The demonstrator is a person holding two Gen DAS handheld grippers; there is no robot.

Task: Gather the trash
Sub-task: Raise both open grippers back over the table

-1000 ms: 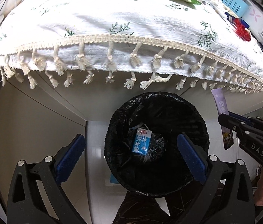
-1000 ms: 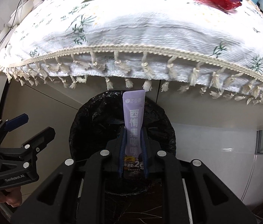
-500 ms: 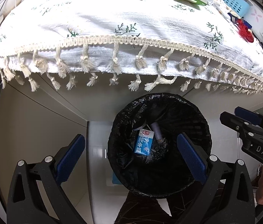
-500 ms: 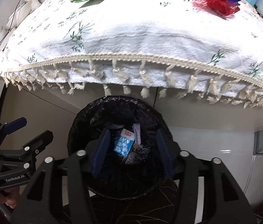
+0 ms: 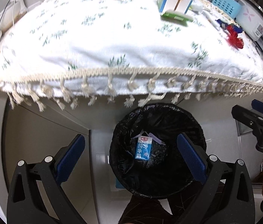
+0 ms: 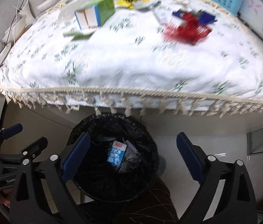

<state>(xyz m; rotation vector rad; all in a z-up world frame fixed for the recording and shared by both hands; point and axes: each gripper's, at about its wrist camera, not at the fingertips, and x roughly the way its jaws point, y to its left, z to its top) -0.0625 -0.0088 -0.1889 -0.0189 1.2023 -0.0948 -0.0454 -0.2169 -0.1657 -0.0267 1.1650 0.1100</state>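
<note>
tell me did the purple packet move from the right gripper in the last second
Yes. It left the right gripper and dropped into the black-lined bin, beside the blue milk carton.

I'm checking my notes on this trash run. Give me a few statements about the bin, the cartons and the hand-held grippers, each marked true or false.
1. The right hand-held gripper grips a purple packet. False: it is open and empty.
2. A blue milk carton lies inside the black-lined bin. True.
3. The left hand-held gripper is open. True.
4. The red wrapper is in the bin. False: it lies on the tablecloth.
</note>
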